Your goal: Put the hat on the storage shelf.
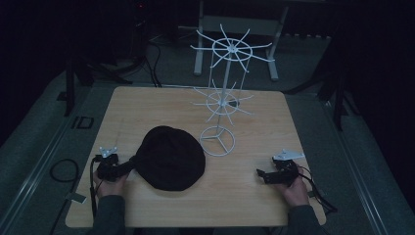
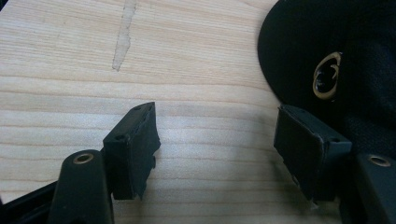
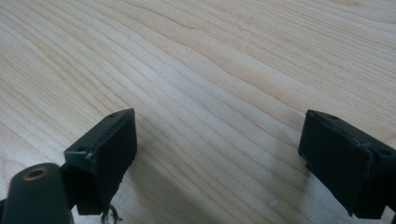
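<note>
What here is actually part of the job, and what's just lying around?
In the job:
black cap, beside the open left gripper
white wire rack
open right gripper

Lying about:
cables on the floor
metal frame behind the table

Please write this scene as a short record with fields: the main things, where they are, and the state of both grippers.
surface: wooden table
cap: black cap, lying flat at front left of centre
rack: white wire rack, upright behind and right of the cap
left gripper: open, beside the cap's edge, nothing between the jaws
right gripper: open, over bare table at the right, apart from both things
cap detail: gold ring emblem
</note>
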### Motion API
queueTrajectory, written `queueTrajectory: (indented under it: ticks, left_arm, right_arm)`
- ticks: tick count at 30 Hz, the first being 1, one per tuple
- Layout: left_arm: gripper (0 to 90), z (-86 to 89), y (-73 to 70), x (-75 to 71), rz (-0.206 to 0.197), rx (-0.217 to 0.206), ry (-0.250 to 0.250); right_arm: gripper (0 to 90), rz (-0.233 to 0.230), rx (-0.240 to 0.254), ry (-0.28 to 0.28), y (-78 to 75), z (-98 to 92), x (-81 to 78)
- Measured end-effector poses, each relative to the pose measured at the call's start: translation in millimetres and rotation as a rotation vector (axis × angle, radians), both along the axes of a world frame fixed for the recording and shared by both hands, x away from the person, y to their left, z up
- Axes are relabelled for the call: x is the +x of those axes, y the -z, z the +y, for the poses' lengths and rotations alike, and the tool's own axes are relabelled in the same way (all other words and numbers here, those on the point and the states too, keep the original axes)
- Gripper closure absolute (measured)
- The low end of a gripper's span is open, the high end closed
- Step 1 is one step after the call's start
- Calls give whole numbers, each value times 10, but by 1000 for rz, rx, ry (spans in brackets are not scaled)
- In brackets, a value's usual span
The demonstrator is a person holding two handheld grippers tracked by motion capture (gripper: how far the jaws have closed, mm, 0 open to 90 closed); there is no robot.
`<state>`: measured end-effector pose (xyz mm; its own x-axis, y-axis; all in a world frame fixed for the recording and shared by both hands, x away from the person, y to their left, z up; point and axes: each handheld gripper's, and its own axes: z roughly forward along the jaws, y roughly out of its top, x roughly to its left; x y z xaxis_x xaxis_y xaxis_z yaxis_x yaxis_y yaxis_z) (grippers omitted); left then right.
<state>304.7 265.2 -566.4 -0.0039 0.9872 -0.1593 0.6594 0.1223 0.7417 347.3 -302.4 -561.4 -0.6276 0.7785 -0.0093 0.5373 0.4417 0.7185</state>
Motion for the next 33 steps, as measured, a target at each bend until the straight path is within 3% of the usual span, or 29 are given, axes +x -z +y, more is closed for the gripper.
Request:
queueTrajectory:
  ticks: [11, 15, 18, 22, 26, 33]
  left_arm:
    - [320, -29, -19, 14, 22, 22, -5]
    - [369, 2, -38, 6, 32, -17, -13]
    - [399, 37, -74, -13, 37, -90, -15]
    - [403, 8, -207, -47, -18, -98, -21]
    - [402, -68, -364, -68, -73, -113, 6]
    - [384, -256, -419, -28, -68, -107, 48]
  right_arm:
    - [114, 0, 0, -2, 0, -1, -4]
    - [114, 0, 0, -2, 0, -1, -4]
    - [114, 0, 0, -2, 0, -1, -4]
    - [114, 0, 0, -2, 0, -1, -4]
    - [114, 0, 0, -2, 0, -1, -4]
    - [114, 0, 0, -2, 0, -1, -4]
